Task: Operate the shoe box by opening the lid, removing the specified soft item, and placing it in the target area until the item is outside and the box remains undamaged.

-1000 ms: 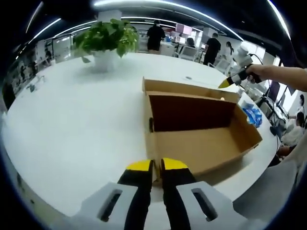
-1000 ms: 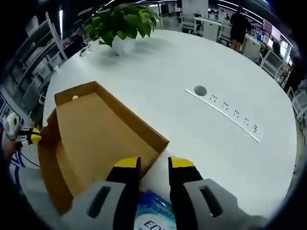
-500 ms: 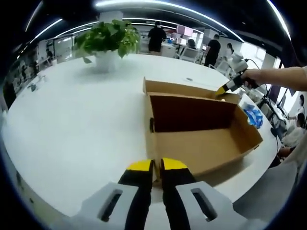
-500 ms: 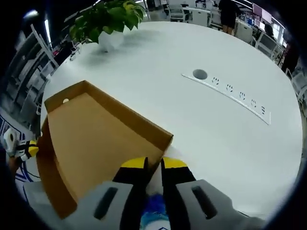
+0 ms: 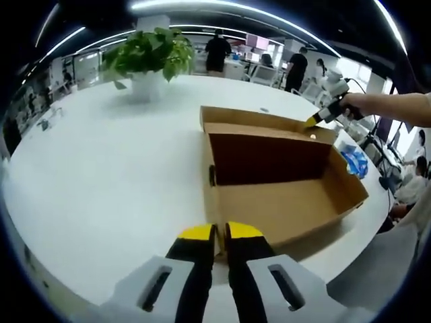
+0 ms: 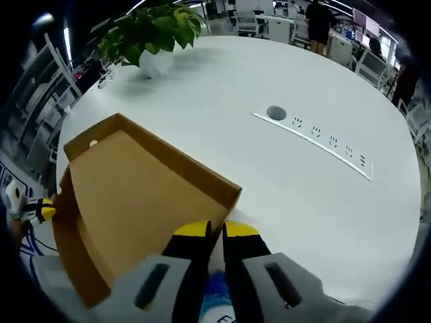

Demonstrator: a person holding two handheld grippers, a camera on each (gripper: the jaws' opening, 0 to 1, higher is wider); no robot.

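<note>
An open brown cardboard shoe box (image 5: 283, 202) lies on the white table (image 5: 108, 168), its lid (image 6: 135, 195) hinged back flat on the far side. My left gripper (image 5: 220, 232) is shut on the box's near corner wall. At the lid's far corner, my right gripper (image 6: 215, 230) is shut on the lid's raised rim; its yellow tip shows in the left gripper view as the right gripper (image 5: 315, 120). A blue soft packet (image 5: 355, 160) lies on the table beside the box, and this blue packet (image 6: 215, 303) also peeks out under my right jaws.
A potted plant (image 5: 151, 54) stands at the table's far side. A socket strip (image 6: 313, 141) is set into the tabletop beyond the lid. The table edge runs close to the box's right side (image 5: 377, 215). People and desks are in the background.
My right gripper went from open to shut, closing on the lid's rim, and the lid's far edge has lifted slightly. The left gripper and the box have stayed still.
</note>
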